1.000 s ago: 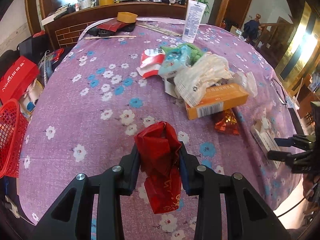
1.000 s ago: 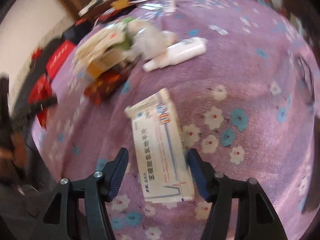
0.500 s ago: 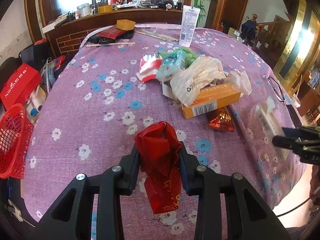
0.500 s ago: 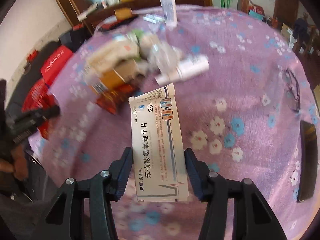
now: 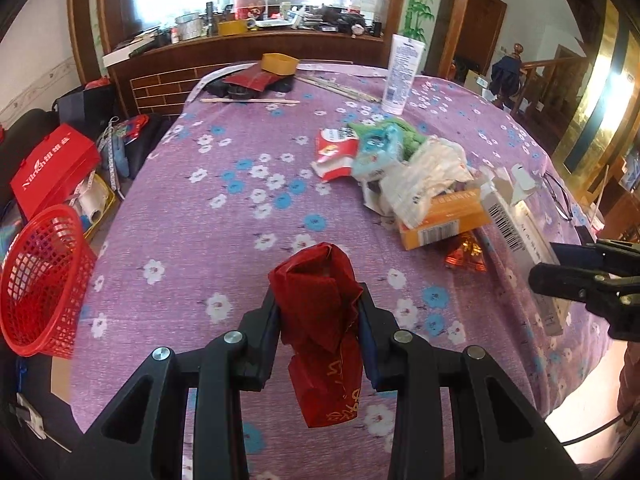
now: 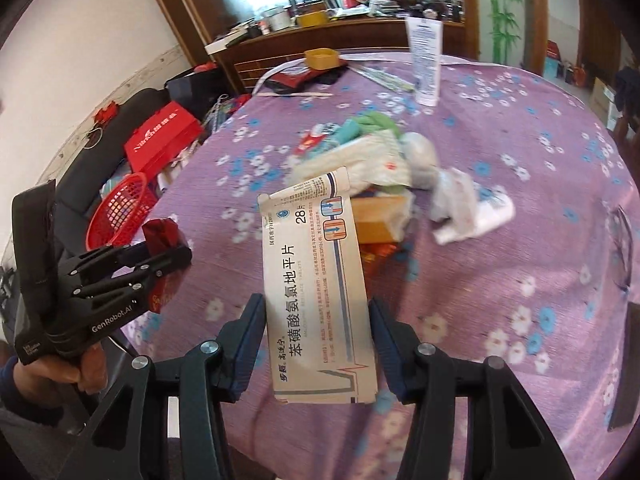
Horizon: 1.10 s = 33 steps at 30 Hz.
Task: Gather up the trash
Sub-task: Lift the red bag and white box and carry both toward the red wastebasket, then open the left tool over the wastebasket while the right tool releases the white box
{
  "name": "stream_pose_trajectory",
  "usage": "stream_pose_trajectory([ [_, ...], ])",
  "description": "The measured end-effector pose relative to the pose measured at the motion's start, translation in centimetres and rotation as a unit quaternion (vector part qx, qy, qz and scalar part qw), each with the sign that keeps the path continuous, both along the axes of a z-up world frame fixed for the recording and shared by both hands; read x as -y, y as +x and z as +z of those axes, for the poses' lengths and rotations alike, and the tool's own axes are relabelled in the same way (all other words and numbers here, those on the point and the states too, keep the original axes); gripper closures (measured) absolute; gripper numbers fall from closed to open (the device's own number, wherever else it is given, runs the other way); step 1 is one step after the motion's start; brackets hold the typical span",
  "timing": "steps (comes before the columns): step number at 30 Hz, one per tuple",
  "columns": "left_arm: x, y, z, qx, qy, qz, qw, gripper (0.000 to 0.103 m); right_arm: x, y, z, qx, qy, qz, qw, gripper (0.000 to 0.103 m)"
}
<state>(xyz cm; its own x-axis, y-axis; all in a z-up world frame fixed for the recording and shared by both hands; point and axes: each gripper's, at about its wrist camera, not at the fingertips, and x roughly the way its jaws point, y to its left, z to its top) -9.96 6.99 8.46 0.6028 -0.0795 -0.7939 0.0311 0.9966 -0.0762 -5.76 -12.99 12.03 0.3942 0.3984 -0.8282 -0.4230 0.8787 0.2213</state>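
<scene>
A crumpled red packet (image 5: 320,320) was held clamped between the jaws of the left gripper (image 5: 320,320), lifted clear of the purple floral tablecloth (image 5: 192,216). A flattened white medicine carton (image 6: 318,292) was gripped lengthwise in the right gripper (image 6: 318,320), jaws closed on its long edges, also off the cloth. The right jaws had just been closing, with the carton between them.

Red mesh basket (image 5: 40,280) was seen off to the left of the left gripper, beside the table edge; judged as the likely drop point, contents not readable. Neither held item had been deposited yet.

Left to collect, ahead of both grippers: a heap of wrappers (image 5: 404,164), an orange box (image 5: 444,220) under it, a shiny red-gold wrapper (image 5: 466,256) just beside the box, and a white tube (image 6: 480,216) lying ahead-right of the right gripper. A tall upright tube (image 5: 402,72) stood at the far end; whether it was trash could not be told.

Progress judged early: two pieces in hand, most of the heap untouched.
</scene>
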Motion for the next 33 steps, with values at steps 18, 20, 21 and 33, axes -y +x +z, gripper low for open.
stream_pose_trajectory([
  [18,-14.9,-3.0,3.4,0.038,-0.036,0.140,0.9887,0.069,-14.6,1.8,1.3,-0.023,0.020,0.109,0.994,0.045],
  [20,-17.3,-3.6,3.4,0.038,-0.034,0.163,0.9852,0.069,-17.2,2.1,1.5,-0.027,0.026,0.123,0.992,0.045],
  [21,-18.4,-3.8,3.4,0.038,-0.035,0.174,0.9835,0.069,-18.2,2.2,1.6,-0.028,0.029,0.130,0.991,0.045],
  [33,-30.5,-3.5,1.9,0.017,-0.050,0.238,0.9697,0.069,-33.6,5.5,1.5,-0.049,0.073,0.193,0.977,0.045],
])
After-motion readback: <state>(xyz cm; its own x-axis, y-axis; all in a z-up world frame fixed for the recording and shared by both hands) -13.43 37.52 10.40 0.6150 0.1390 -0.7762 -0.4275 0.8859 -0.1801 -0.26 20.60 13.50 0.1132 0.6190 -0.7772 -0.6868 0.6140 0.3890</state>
